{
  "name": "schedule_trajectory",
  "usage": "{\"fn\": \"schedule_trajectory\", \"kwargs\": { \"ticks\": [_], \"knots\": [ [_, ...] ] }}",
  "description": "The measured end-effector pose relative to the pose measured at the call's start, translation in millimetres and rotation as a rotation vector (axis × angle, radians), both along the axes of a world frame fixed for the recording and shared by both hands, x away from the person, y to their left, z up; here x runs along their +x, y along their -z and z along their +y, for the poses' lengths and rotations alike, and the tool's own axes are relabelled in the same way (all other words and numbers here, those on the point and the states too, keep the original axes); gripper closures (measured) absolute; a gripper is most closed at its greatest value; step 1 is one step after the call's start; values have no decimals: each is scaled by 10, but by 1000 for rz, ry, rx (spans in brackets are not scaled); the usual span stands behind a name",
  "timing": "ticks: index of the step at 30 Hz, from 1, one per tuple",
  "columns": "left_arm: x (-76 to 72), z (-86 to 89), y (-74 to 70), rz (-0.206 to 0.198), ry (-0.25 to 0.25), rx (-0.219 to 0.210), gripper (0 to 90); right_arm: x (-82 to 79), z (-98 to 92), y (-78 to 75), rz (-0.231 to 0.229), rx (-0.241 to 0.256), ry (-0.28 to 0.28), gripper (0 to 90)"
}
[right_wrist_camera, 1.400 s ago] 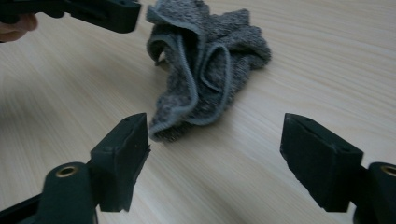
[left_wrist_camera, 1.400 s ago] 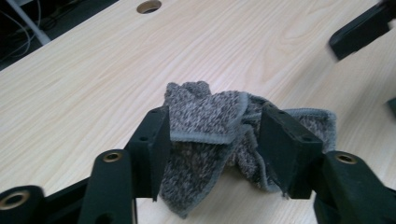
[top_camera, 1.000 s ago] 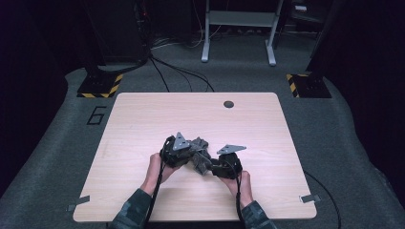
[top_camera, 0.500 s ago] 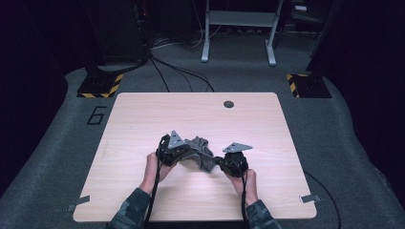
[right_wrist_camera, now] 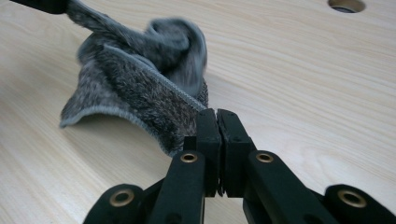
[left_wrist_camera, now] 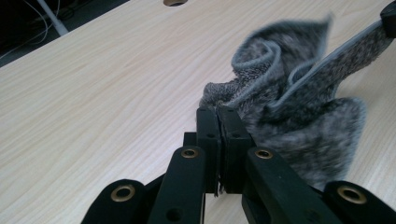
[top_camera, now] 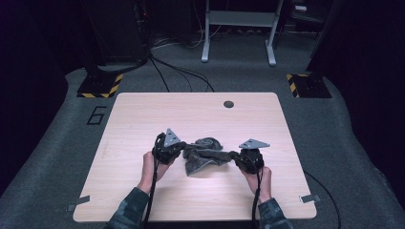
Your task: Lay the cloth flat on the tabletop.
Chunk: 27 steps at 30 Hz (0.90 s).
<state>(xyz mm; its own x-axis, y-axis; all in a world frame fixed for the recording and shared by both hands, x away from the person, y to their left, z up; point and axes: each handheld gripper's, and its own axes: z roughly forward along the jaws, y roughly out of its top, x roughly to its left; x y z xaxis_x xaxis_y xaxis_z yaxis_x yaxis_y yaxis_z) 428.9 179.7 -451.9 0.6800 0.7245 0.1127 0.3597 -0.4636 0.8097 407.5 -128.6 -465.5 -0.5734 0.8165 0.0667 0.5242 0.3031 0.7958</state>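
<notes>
Near the middle of the pale wooden tabletop (top_camera: 200,114), a small grey, fuzzy cloth with a stitched hem (top_camera: 204,155) hangs bunched between the two hand-held grippers. The left gripper (top_camera: 177,151) pinches one end of it: in the left gripper view the black jaws stand pressed together with the cloth's edge (left_wrist_camera: 243,100) caught at their tips. The right gripper (top_camera: 237,156) does the same at the other end; in the right gripper view its jaws are clenched on the hem (right_wrist_camera: 187,105), the rest of the fabric sagging away in loose folds. From the high view the cloth looks partly stretched, a taut band running between the grippers while a crumpled flap droops onto the wood below.

The step in hand appears to be spreading the cloth out, each gripper holding an end and the pair drawn apart. It seems only partway there, since much of the fabric is curled and doubled over itself.

The next move likely calls for widening the gap between the grippers until the folds pull out, keeping both grips firm so neither end slips, then lowering the cloth flat. A round grommet hole (top_camera: 229,104) sits well apart, toward the far edge, and should not interfere.
</notes>
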Motion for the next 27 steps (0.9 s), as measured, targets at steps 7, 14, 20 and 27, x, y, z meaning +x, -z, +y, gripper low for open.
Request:
{"fn": "schedule_trajectory", "kwargs": {
  "ticks": [7,14,20,27],
  "knots": [
    [-2,84,-10,8,-14,-14,882,-3,-136,43,31,-24,9,881],
    [6,44,3,8,-1,-14,881,27,-153,39,49,25,-33,596],
    [7,37,7,17,4,-14,879,167,25,-85,20,34,-52,485],
    [10,44,11,22,8,-17,874,434,236,-102,38,15,-59,531]
  ]
}}
